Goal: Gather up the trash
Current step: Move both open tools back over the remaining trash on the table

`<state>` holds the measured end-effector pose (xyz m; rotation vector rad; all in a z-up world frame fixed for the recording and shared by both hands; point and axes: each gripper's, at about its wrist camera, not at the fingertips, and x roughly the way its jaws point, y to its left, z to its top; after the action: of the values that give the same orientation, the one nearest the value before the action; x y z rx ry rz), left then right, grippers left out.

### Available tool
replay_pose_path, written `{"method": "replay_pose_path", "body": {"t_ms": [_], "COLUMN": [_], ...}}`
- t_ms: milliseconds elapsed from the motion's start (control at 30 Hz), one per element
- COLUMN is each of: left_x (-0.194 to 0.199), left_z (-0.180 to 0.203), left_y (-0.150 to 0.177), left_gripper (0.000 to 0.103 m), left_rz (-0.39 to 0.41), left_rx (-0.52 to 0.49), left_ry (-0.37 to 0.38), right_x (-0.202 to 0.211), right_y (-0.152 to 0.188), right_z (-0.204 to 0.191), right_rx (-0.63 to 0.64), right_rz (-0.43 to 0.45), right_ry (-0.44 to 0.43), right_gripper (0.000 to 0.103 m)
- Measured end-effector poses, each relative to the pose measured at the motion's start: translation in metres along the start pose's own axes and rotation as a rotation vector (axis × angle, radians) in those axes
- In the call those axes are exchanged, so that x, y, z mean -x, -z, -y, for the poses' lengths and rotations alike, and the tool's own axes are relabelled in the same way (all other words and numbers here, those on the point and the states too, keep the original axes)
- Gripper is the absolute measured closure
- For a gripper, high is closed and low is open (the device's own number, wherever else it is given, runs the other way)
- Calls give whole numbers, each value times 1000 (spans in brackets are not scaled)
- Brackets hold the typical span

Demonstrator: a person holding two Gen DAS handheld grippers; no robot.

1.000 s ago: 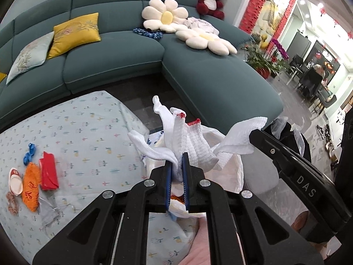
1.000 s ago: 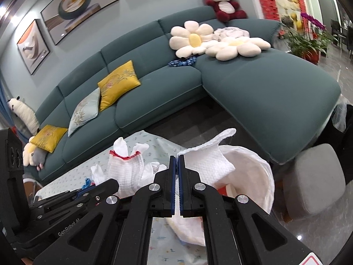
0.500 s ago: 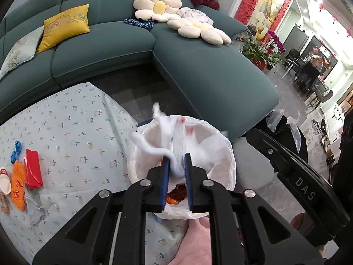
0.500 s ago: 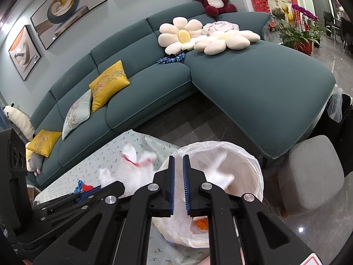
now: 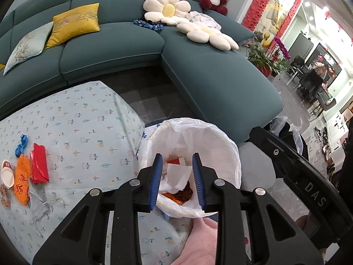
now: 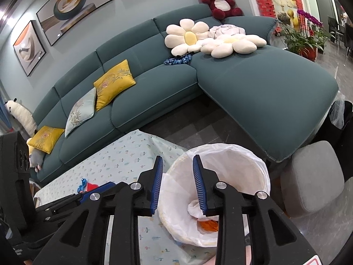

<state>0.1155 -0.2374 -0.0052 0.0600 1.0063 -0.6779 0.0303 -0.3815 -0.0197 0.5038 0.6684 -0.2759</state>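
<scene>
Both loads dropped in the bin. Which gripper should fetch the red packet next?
Left. The open left gripper sees the flat red packet on the patterned tablecloth; the open right gripper hangs over the white-lined bin.

I note a teal sectional sofa (image 6: pixel 253 84) bearing two flower cushions (image 6: pixel 187 36), a yellow cushion (image 6: pixel 114 82) and a red teddy bear (image 6: pixel 218 0); a grey pouf (image 6: pixel 313 176) stands beside it.

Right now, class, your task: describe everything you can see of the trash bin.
The bin is round and cream-rimmed, lined with a thin white plastic bag folded over its rim. It stands upright, open-topped, at the table's corner, near the teal sofa. Inside lie crumpled white paper and orange and dark scraps. The left gripper and right gripper hover open above it, touching nothing.
</scene>
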Motion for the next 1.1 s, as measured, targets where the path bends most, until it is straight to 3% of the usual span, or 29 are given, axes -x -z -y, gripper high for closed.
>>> {"method": "replay_pose_path", "body": {"t_ms": [400, 767, 1100], "left_x": [32, 64, 93], "left_z": [-56, -139, -221], "left_y": [5, 26, 56], "left_gripper": [73, 71, 63], "left_rz": [40, 66, 80], "left_rx": [85, 219, 351], "left_ry": [-46, -111, -182], "right_x": [1, -12, -32], "right_y": [6, 30, 69], "right_z": [-61, -139, -207], "right_rx": [84, 187, 278], "right_rz": [-8, -65, -148], "right_ry": [-48, -110, -166], "right_gripper": [60, 53, 48]}}
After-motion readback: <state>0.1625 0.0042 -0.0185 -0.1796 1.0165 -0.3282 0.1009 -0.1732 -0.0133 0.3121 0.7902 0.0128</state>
